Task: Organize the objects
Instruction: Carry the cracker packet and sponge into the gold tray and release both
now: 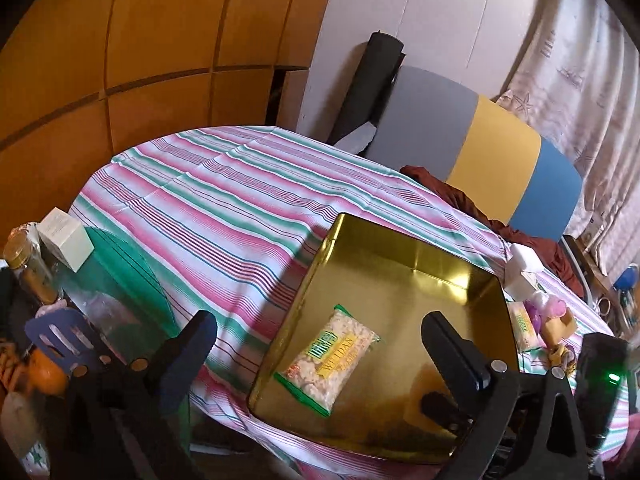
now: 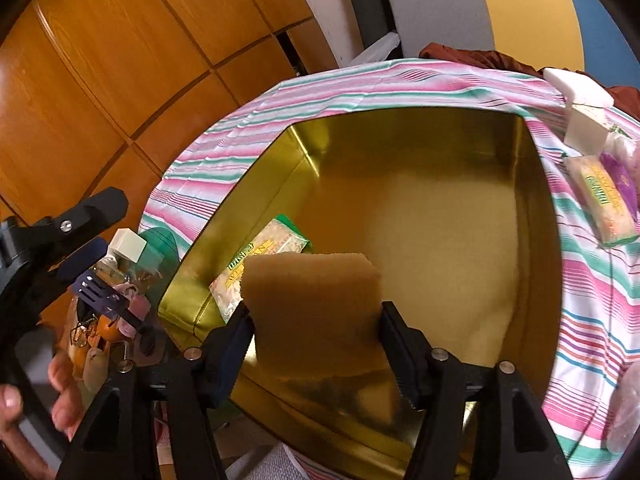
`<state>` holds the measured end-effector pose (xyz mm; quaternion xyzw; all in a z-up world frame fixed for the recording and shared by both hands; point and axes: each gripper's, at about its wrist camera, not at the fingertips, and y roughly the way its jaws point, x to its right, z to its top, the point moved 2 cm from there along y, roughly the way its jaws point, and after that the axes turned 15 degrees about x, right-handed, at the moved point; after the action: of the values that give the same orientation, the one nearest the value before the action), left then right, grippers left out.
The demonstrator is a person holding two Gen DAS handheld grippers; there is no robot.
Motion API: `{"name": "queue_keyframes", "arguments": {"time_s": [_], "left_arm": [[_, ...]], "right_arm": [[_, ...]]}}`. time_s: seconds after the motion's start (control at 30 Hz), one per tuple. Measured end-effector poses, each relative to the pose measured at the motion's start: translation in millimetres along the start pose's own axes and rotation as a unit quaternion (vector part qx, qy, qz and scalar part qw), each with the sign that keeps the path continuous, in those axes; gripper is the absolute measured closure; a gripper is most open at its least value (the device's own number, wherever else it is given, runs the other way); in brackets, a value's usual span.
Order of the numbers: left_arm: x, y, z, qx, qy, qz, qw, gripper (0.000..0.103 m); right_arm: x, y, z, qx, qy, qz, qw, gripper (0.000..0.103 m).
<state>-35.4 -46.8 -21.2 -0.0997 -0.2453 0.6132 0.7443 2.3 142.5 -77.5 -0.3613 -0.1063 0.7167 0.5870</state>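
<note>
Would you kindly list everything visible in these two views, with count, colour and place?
Gold metal tin: one, gold, open on the striped tablecloth.
Pink, green and white striped tablecloth: one, covering the table.
Green-edged snack packet: two; one inside the tin, the other on the cloth to the tin's right.
Tan rectangular sponge: one, held over the tin.
White foam blocks: white, on the cloth beyond the second packet; count unclear.
Pale green box: one, among clutter left of the table.
Grey, yellow and blue chair back: one, behind the table.
Left tool: black, open, empty.
Right tool: black, shut on the sponge.
</note>
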Motion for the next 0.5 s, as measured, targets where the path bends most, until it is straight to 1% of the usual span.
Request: {"name": "queue_keyframes", "arguments": {"time_s": [0.07, 0.13, 0.17, 0.3, 0.37, 0.5], "left_arm": [[2.3, -1.5, -2.3, -0.001, -0.003, -0.012, 0.9999, 0.000], [5.5, -2.4, -3.7, 0.003, -0.003, -0.018, 0.9998, 0.000], [7.1, -2.5, -4.4, 0.004, -0.001, -0.020, 0.9998, 0.000], [11.1, -3.8, -7.4, 0.007, 0.000, -0.027, 0.9996, 0.000], [14.6, -3.2, -10.6, 0.002, -0.002, -0.037, 0.9993, 0.000], [27.4, -2.9, -19.0, -0.008, 0.012, -0.055, 0.9984, 0.000]], "right_arm": [[0.8, -4.2, 1.0, 0.010, 0.004, 0.005, 1.000, 0.033], [2.3, -13.2, 3.6, 0.027, 0.006, 0.011, 1.000, 0.023], [3.6, -18.3, 5.3, 0.036, 0.006, 0.009, 0.999, 0.022], [9.9, -35.1, 8.8, 0.057, 0.011, 0.003, 0.998, 0.022], [18.3, -47.4, 8.7, 0.069, 0.020, 0.000, 0.997, 0.022], [35.9, -68.1, 6.3, 0.082, 0.026, -0.024, 0.996, 0.022]]}}
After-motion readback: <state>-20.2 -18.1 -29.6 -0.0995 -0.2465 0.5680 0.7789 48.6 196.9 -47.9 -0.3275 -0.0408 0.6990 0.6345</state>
